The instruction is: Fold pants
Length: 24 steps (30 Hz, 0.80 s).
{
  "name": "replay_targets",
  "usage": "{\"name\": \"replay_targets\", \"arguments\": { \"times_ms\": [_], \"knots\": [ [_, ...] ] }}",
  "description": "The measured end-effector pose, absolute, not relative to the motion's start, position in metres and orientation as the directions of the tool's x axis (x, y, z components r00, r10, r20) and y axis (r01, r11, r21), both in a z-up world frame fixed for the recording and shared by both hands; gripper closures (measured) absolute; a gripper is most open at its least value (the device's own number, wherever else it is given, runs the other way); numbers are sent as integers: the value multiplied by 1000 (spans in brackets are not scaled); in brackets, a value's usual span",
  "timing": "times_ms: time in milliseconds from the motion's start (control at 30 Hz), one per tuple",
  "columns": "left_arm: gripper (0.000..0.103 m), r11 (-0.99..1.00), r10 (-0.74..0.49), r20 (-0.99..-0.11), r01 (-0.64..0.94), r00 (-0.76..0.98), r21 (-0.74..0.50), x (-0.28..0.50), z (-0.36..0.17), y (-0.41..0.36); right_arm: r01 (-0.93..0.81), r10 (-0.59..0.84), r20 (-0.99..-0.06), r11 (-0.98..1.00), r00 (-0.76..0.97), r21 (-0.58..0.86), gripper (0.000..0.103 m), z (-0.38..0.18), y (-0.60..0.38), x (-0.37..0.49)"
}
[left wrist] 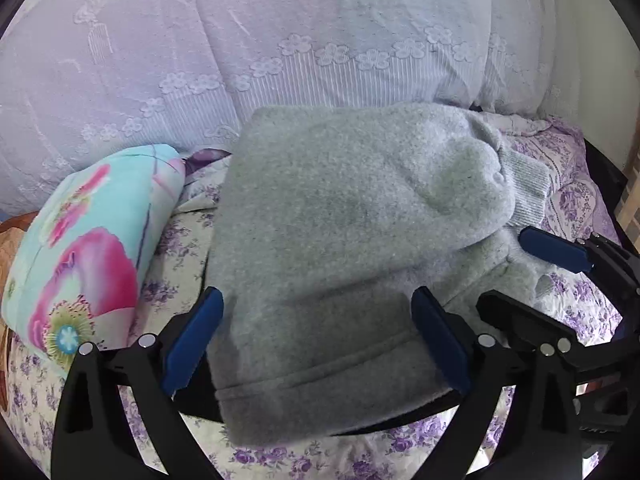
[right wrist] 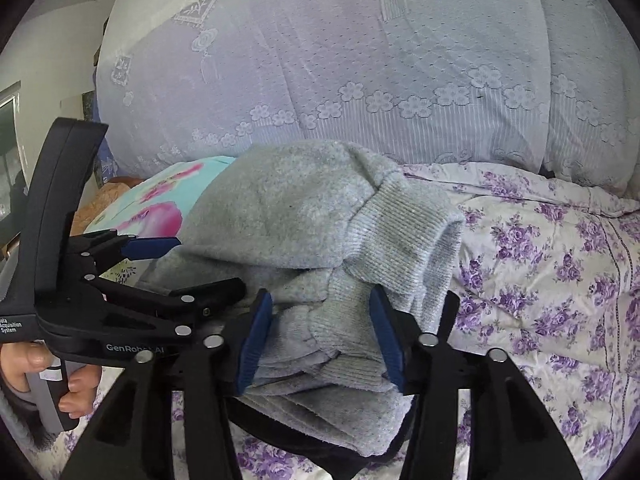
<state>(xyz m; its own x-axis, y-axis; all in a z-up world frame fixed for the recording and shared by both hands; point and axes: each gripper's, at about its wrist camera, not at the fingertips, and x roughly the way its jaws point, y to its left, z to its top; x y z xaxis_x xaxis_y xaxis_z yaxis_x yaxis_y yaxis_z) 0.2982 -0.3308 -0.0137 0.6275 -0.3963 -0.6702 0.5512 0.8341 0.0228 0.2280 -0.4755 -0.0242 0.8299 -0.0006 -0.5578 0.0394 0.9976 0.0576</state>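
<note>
Now folded grey pants, floral bedsheet, both hand-held grippers astride

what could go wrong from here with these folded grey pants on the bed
1. The ribbed cuffs stick out from the folded grey pants at one end; nudging them may undo the fold.
2. Cloth sits between the right claw pads, so pulling away could drag a layer along.
3. The left claw straddles the near edge; lifting it carelessly may flip that edge.

A lavender lace-patterned quilt is heaped behind a purple-flowered bedsheet; a pale wall shows at left, daylit.
</note>
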Motion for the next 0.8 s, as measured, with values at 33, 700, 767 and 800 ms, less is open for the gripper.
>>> {"name": "replay_targets", "arguments": {
  "times_ms": [33, 700, 767, 800],
  "knots": [
    [8, 837, -404, -655, 548, 639, 18, 291, -6, -325, 38, -7, -567, 998, 824, 44, 34, -19, -472, 228],
    [5, 901, -369, -556, 434, 745, -17, 132, 114, -226, 395, -290, -528, 914, 798, 95, 4, 73, -400, 58],
    [5, 912, -336, -553, 410, 762, 10, 119, 117, -220, 377, -287, -527, 924, 800, 70, 4, 82, -389, 45],
    [5, 918, -318, -553, 396, 770, 24, 113, 119, -217, 358, -277, -528, 932, 803, 55, 4, 86, -382, 40]
  ]
}}
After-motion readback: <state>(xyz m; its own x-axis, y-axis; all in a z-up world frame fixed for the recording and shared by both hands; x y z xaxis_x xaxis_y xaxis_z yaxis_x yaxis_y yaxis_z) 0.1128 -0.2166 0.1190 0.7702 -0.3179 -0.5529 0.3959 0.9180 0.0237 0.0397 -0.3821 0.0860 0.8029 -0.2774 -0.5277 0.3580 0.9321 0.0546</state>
